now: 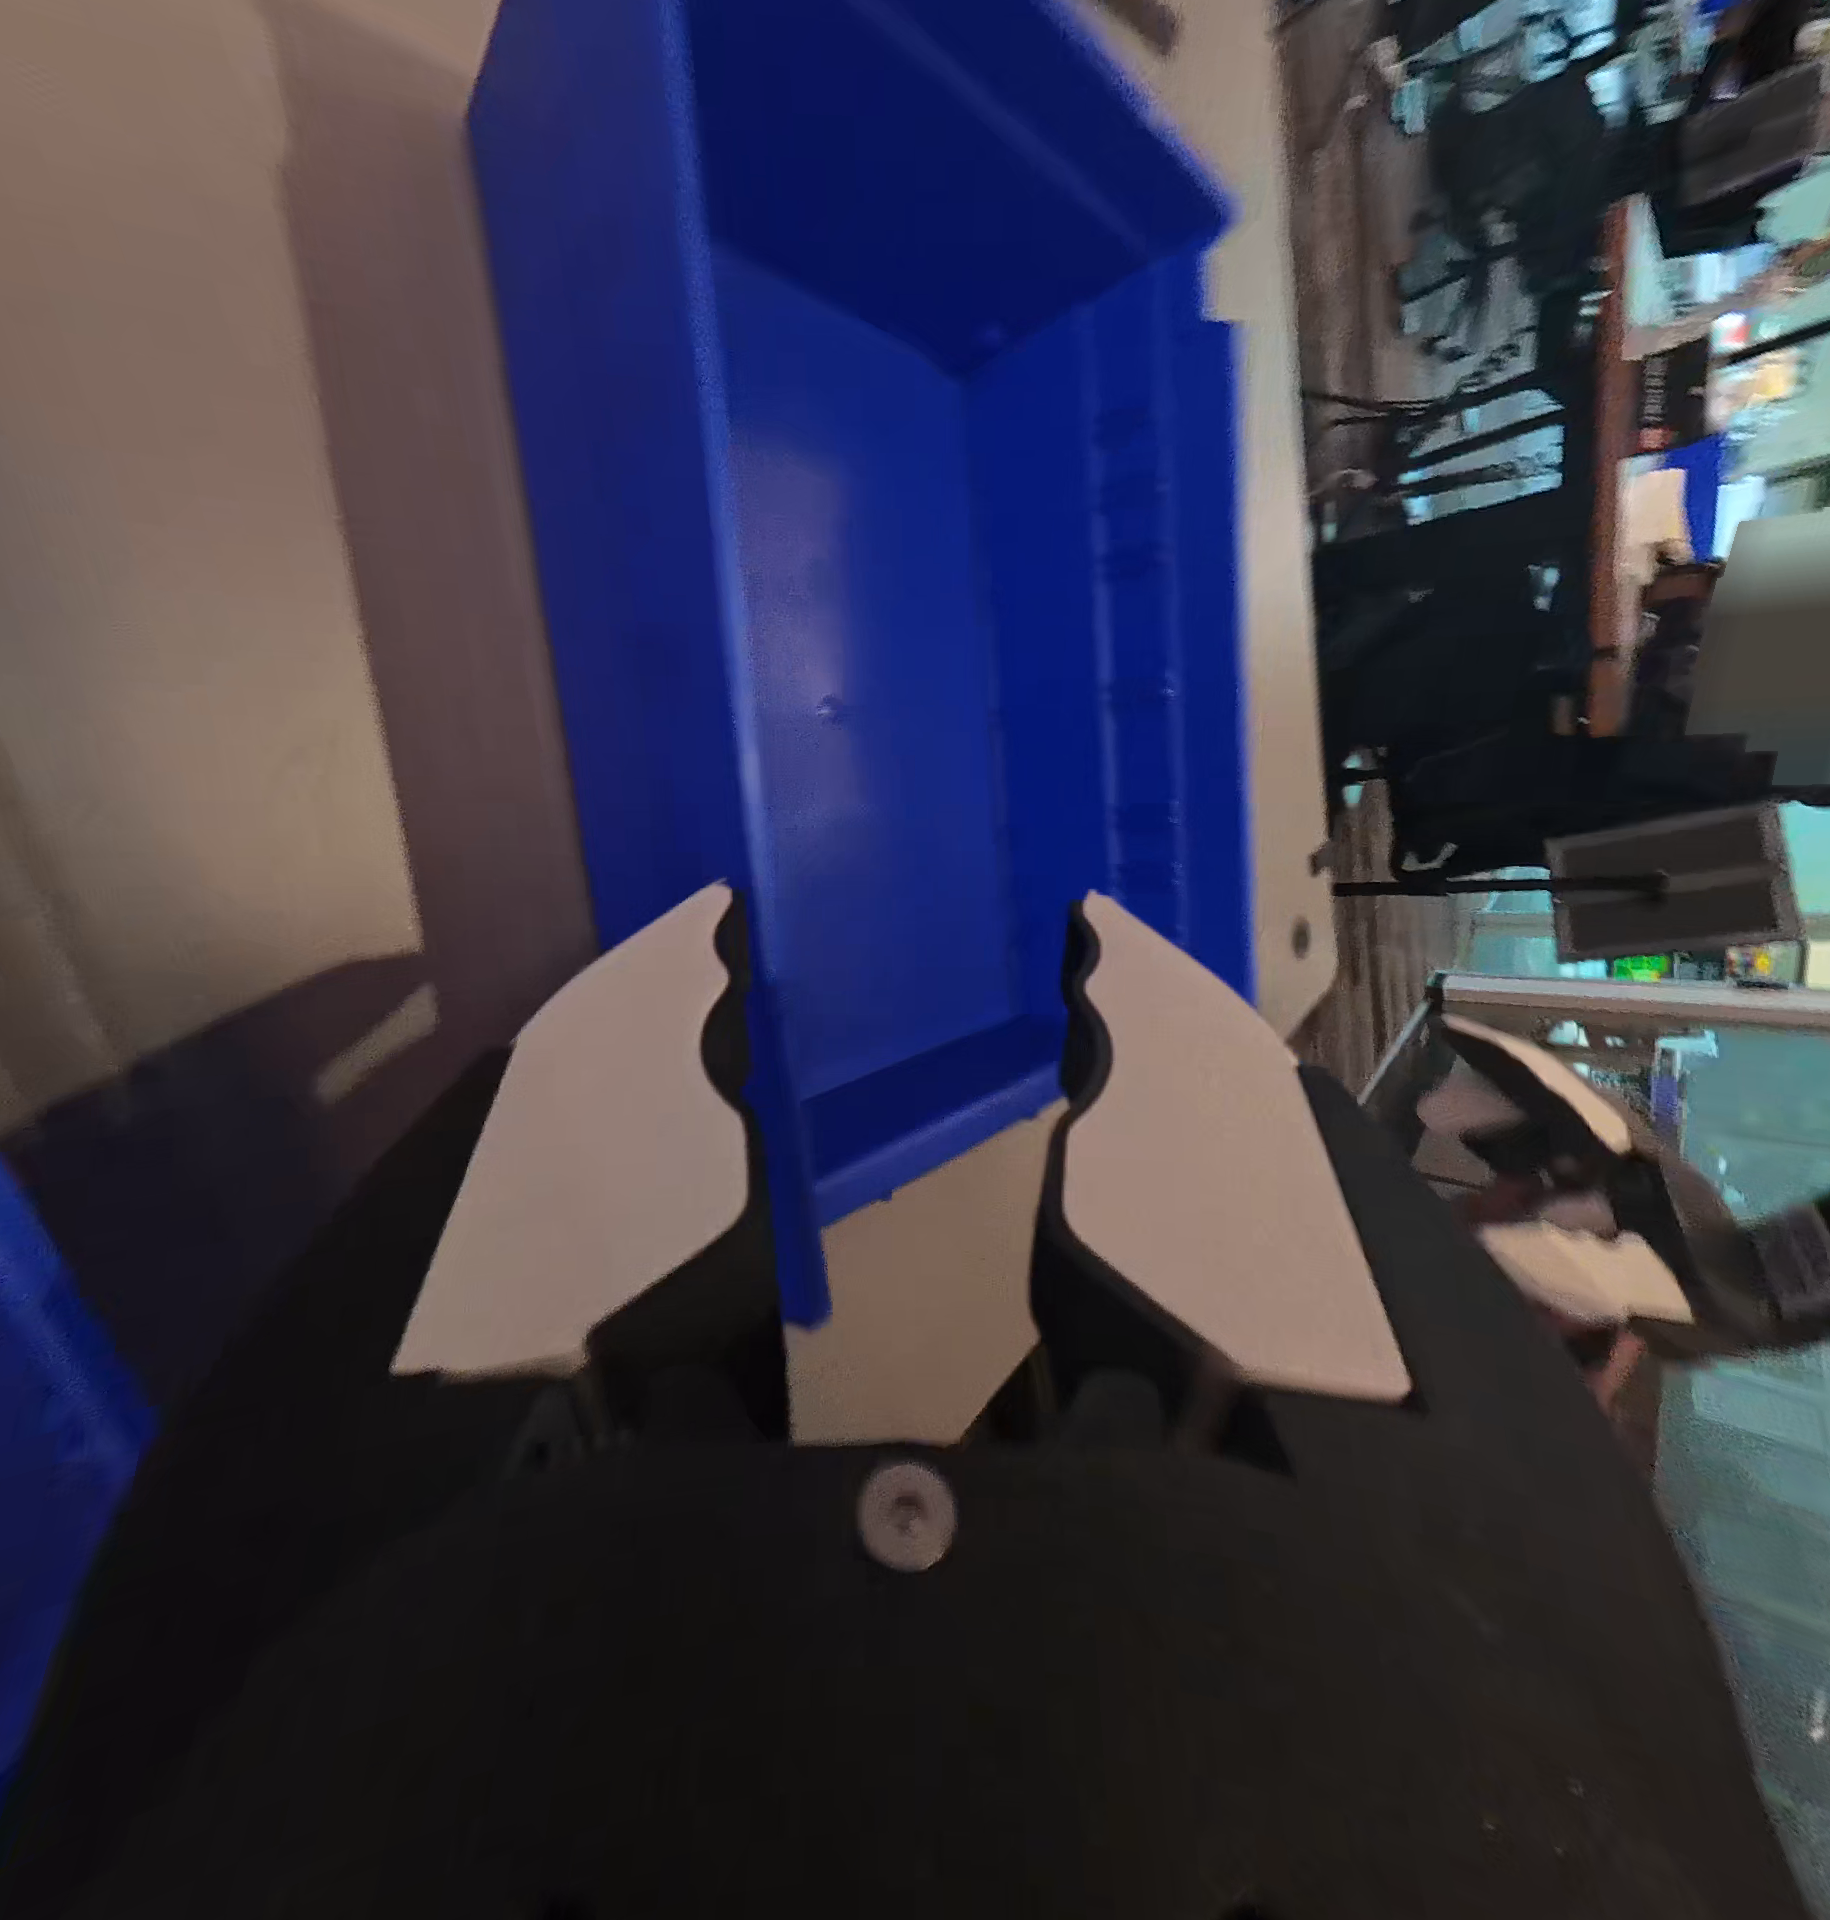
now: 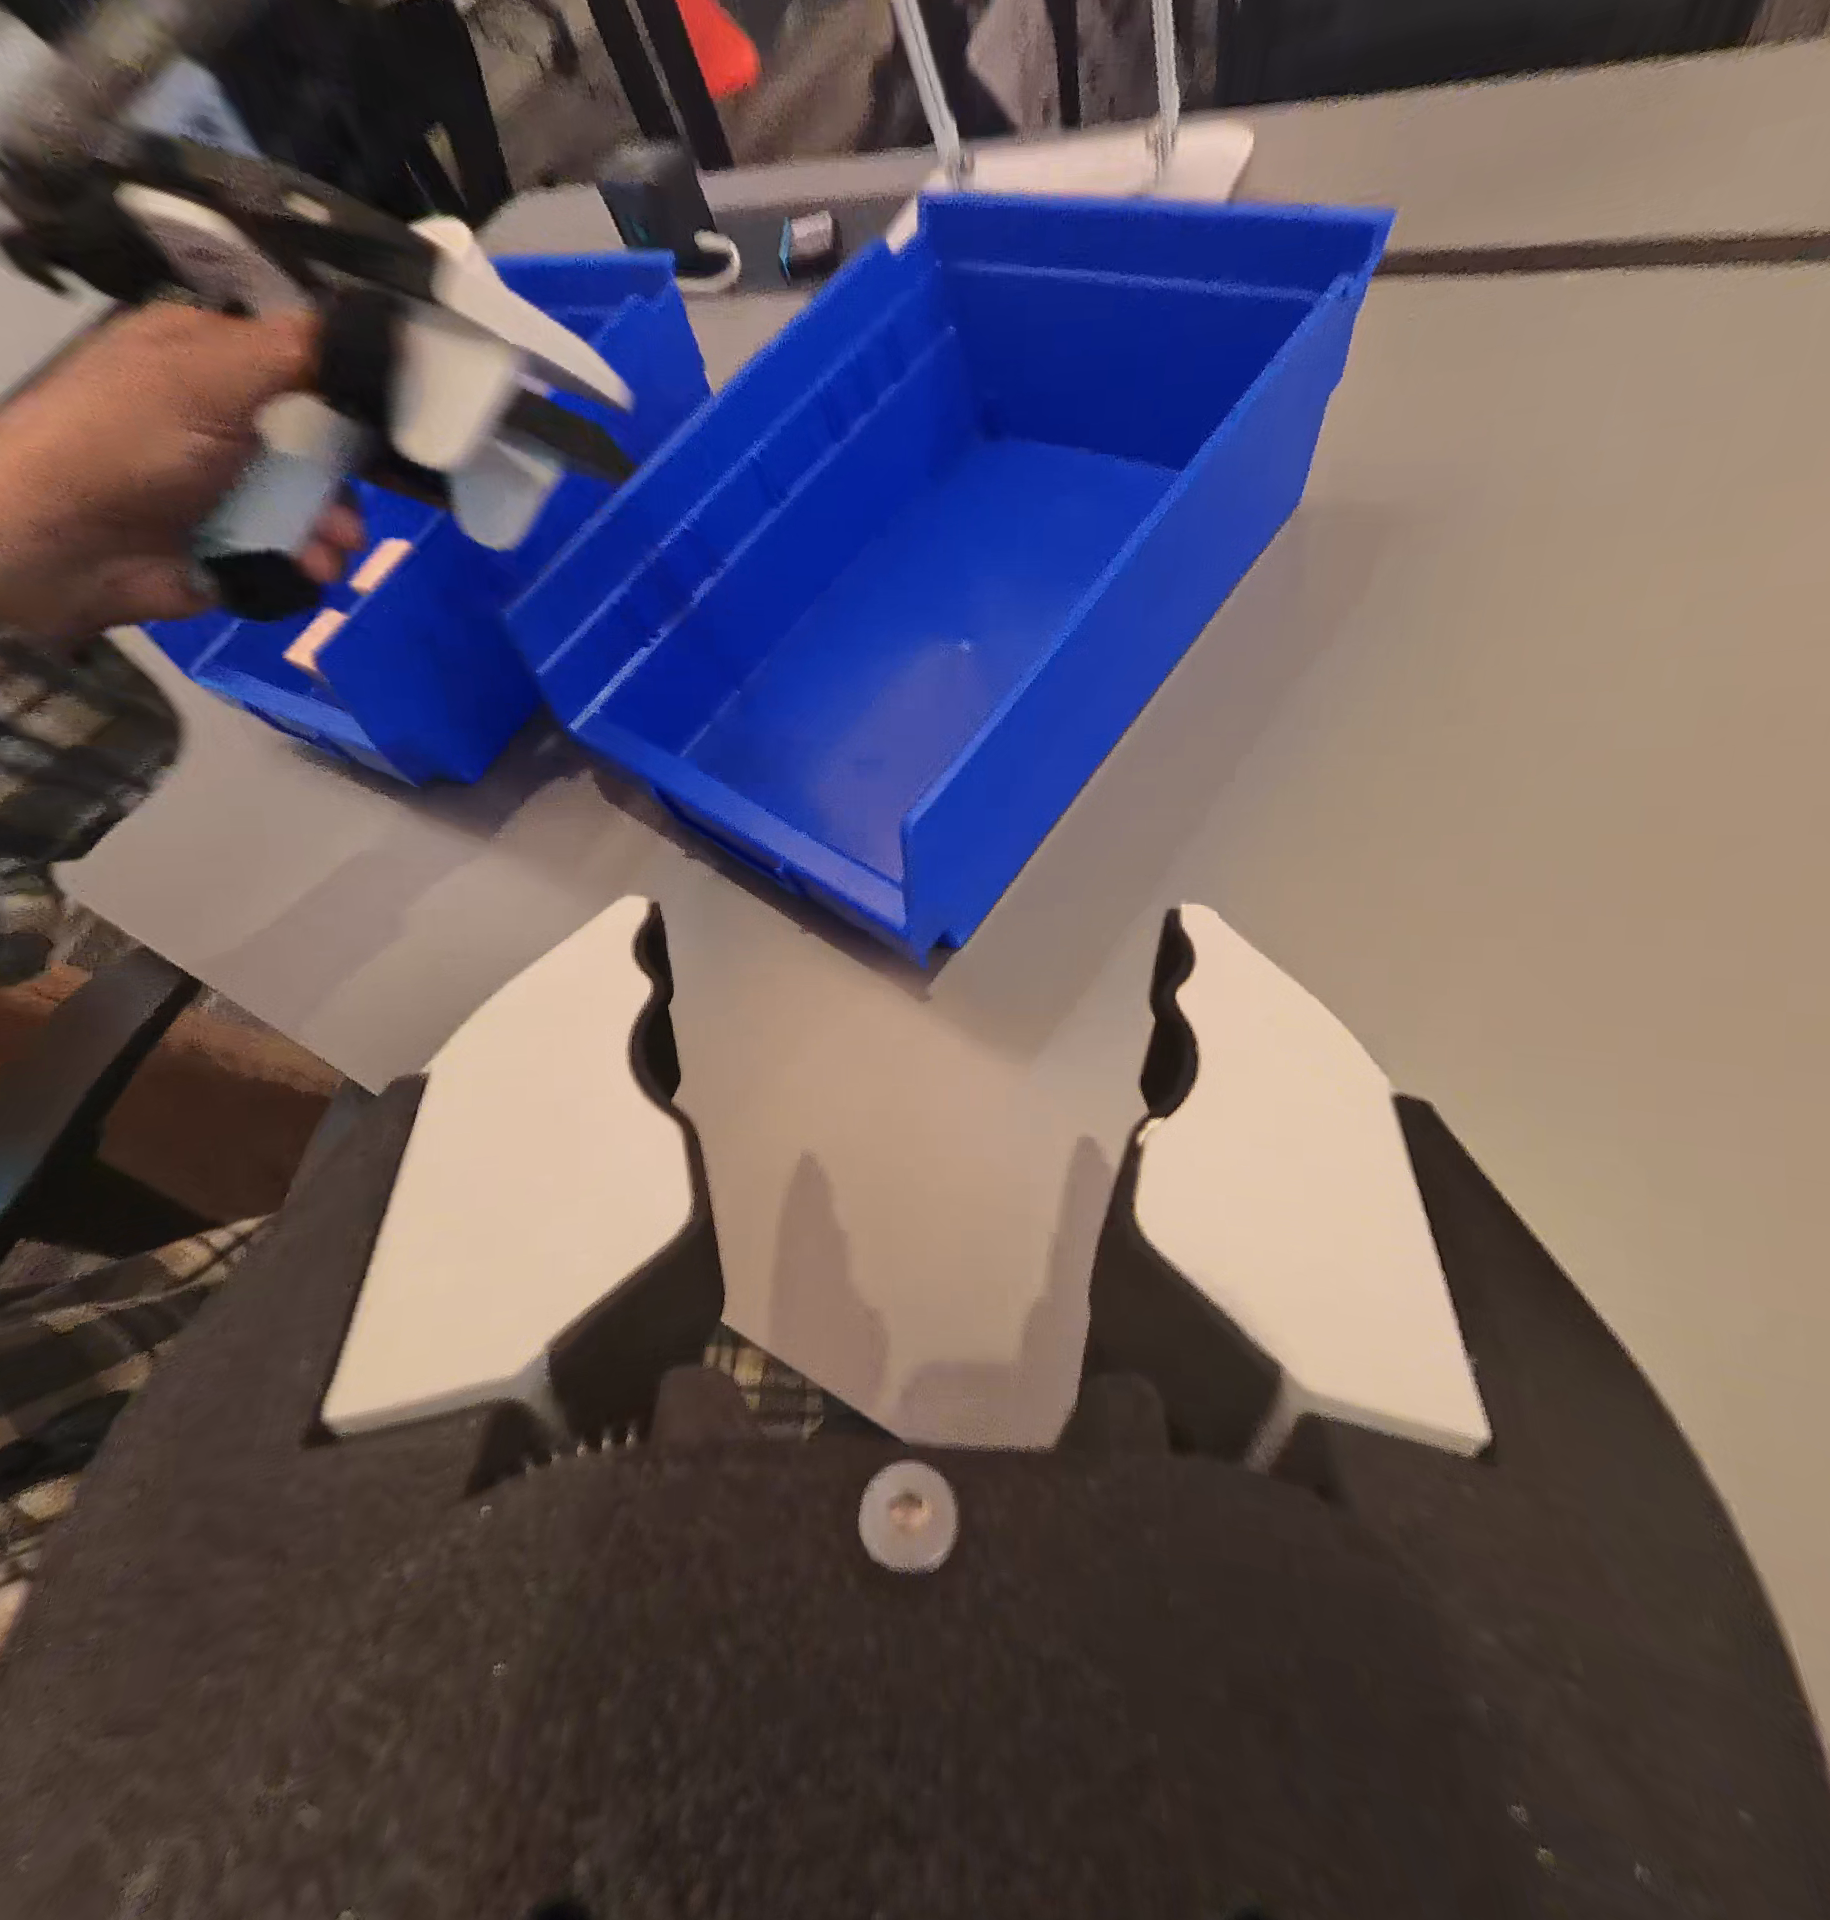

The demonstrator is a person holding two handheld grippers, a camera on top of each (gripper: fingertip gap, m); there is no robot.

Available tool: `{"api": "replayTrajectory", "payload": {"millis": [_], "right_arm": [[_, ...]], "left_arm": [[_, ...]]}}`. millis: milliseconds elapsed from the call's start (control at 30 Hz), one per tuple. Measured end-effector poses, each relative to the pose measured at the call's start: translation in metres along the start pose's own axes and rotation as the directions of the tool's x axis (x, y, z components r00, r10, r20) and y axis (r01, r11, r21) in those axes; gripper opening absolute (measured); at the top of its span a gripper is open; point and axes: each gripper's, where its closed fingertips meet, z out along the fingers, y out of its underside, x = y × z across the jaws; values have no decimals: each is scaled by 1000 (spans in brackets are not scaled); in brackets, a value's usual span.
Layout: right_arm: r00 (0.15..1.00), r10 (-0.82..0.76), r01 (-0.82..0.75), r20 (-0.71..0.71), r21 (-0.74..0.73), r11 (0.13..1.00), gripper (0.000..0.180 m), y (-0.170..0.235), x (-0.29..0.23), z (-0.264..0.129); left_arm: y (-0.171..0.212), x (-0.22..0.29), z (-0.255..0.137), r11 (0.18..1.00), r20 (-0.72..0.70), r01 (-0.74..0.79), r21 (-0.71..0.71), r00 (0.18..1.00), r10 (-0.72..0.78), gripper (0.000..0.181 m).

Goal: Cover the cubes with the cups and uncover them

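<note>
While both tongs gape, the left tongs [image 1: 906,997] face an empty blue bin [image 1: 890,582]. Right tongs [image 2: 911,1023] hover over the grey worktop [image 2: 1513,727].

Grey table [image 2: 1576,644]; cluttered dark shelving [image 1: 1513,436] behind; brown floor [image 2: 194,1101] below

The left claw [image 1: 906,997] stands with its two white fingers [image 1: 599,1132] spread apart and nothing pinched between them; its view is rolled on its side. In the right wrist view this claw shows at upper left, blurred, gripped by the person's left hand [image 2: 111,468], fingers pointing rightward and slightly down. The right claw [image 2: 911,997] is spread wide as well, its fingers [image 2: 537,1174] empty, apparently tilted downward.
</note>
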Motion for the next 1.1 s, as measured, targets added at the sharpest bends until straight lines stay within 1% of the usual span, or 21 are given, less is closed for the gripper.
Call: {"api": "replayTrajectory", "payload": {"millis": [100,200,267,333,433,500,567,633,767,867,933,967,1000,1067,1100], "right_arm": [[999,36,-38,-16,-141,989,88,-16,10,19],[995,96,-95,-10,-267,959,85,-29,19,48],[990,142,-141,-23,-344,928,79,-33,24,68],[979,201,-196,-35,-430,881,78,-30,25,85],[968,233,-247,-90,-491,836,72,-26,30,103],[960,240,-280,-144,-519,808,70,-23,36,111],[950,248,-313,-191,-547,776,68,-18,38,118],[940,246,-340,-237,-572,746,64,-13,39,124],[917,229,-392,-328,-625,675,62,0,39,133],[897,222,-433,-383,-657,617,55,11,39,141],[885,235,-461,-403,-678,573,48,18,37,145],[880,235,-469,-412,-686,556,41,21,37,147],[879,235,-473,-416,-692,545,29,23,38,148],[876,207,-475,-436,-703,529,9,27,43,147],[877,206,-473,-434,-705,528,7,27,45,146]], "left_arm": [[-3,26,-50,987,-69,-128,100,988,135,69],[7,37,-110,949,-70,-242,200,963,261,76],[20,32,-148,923,-40,-296,246,948,315,81],[36,19,-182,900,-10,-340,274,934,356,80],[54,-8,-224,862,54,-379,335,922,384,80],[60,-24,-245,837,98,-406,368,912,399,79],[64,-32,-259,811,121,-434,391,898,423,78],[66,-34,-268,791,115,-457,407,885,451,76],[67,-33,-281,754,72,-475,454,863,500,73],[71,-34,-283,744,13,-467,478,850,526,70],[73,-37,-282,748,-28,-451,487,848,529,69],[74,-37,-283,756,-48,-446,479,847,529,69],[75,-38,-283,762,-58,-451,465,843,534,69],[73,-42,-289,751,-49,-445,488,845,533,68],[72,-43,-291,748,-58,-436,501,845,532,68]]}}
